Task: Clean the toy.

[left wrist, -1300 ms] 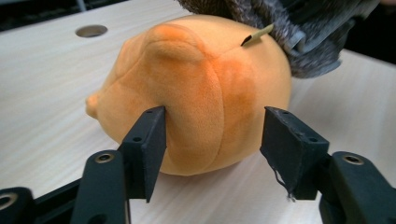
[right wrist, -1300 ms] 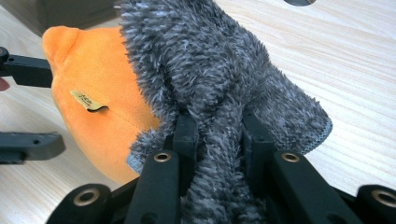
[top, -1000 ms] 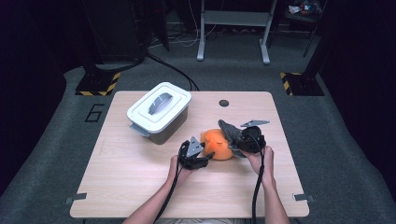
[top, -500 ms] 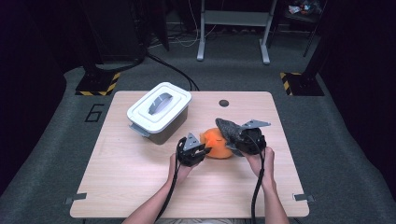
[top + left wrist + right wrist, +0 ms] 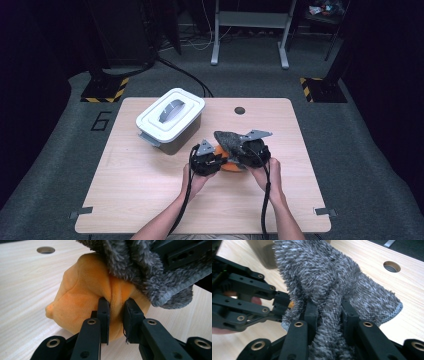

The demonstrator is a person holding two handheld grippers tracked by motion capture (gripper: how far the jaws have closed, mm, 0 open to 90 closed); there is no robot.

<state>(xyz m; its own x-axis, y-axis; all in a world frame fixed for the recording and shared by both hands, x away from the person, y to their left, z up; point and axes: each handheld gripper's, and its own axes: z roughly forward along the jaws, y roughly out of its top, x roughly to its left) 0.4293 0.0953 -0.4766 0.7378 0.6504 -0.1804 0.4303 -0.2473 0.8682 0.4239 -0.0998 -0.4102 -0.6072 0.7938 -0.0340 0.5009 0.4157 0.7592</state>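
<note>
Left gripper view: claw [image 5: 115, 315] pinches orange plush [image 5: 82, 305].

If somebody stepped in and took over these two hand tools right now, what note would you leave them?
Left gripper: jaws have just been closing, now pinching a fold of the orange plush toy.
Right gripper: shut on the grey fuzzy cloth, which drapes over the toy.
Both sit mid-table, in front of the lidded white box.
Done: both things gripped.
Left: probably pulling the cloth off the toy; the box is not yet opened.

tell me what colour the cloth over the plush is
Grey, a fuzzy cloth; the right gripper view shows it best.
</note>
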